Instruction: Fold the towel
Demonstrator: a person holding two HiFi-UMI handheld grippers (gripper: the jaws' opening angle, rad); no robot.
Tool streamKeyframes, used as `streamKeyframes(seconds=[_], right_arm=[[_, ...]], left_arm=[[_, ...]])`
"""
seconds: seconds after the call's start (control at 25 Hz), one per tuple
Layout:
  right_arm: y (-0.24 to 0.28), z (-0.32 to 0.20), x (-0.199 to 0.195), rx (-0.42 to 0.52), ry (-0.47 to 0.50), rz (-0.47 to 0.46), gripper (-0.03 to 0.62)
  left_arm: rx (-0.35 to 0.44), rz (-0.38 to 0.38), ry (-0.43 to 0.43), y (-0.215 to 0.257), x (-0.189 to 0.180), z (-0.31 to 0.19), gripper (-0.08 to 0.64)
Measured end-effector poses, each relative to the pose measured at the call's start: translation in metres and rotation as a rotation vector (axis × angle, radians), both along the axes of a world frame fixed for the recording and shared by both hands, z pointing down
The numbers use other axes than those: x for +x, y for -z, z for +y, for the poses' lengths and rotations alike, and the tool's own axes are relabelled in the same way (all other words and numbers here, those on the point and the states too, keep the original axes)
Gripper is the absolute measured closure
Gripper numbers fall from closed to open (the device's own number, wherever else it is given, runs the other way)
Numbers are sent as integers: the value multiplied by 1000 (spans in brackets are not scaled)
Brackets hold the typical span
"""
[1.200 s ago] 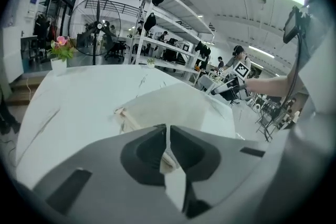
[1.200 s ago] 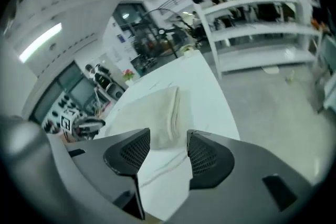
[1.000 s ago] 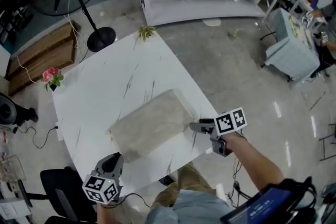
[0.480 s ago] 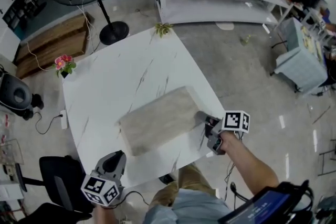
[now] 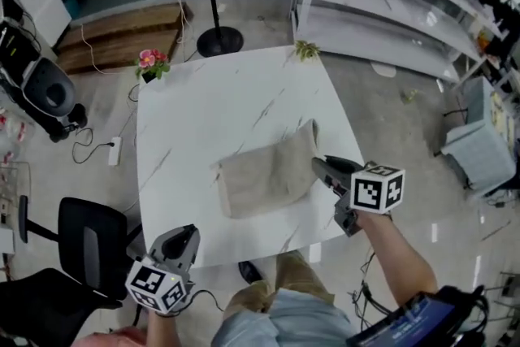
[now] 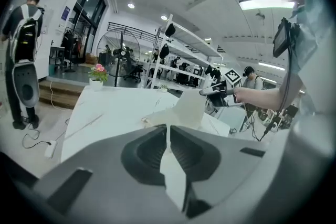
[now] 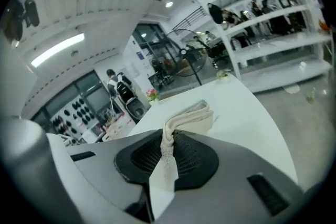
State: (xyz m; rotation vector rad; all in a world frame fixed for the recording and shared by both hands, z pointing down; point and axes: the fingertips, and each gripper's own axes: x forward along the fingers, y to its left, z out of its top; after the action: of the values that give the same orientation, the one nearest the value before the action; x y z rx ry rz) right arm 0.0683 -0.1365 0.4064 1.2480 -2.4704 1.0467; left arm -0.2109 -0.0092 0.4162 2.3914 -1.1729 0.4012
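At the right side of the table [image 5: 203, 110], the right gripper [image 5: 318, 165] has just been closing its jaws. They now pinch a bunched corner of the towel [image 5: 264, 175] tight between them. That corner is lifted up off the table. The rest of the towel hangs down from the jaws and lies flat near the middle of the table.

At the near edge of the table, the left gripper [image 5: 187, 236] has its jaws pressed together with nothing in them. The towel lies apart from it, further across the table.

A pink flower pot [image 5: 149, 62] stands at the far left corner of the table. A small green plant [image 5: 306, 50] stands at the far corner. A black chair [image 5: 89, 244] sits on the floor just left of the table, and a fan [image 5: 220, 41] stands beyond the table.
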Motion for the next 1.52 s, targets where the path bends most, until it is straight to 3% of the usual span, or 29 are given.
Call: streamKeyframes(seconds=[0.32,0.6,0.84,1.24,1.36,1.52], right_arm=[[16,19,-104,174,341,309,529],[-42,43,-179,209,573,520,529],[-84,61,-206,240,719,659,527],[-116,70,-224,240,860,729,501],[-91,87,-225,243,886,627,395],[-49,93,-203,277,857,467,399]], left_arm=[[27,8,124,14,-47,42,537],[-10,5,222,0,-84,82,537],[-46,13,245,-10,-91,93,537],[-52,12,192,-16,-76,83,537],[-33,14,165,-8,-64,70,537],[15,18,101,-1,-42,45,537]])
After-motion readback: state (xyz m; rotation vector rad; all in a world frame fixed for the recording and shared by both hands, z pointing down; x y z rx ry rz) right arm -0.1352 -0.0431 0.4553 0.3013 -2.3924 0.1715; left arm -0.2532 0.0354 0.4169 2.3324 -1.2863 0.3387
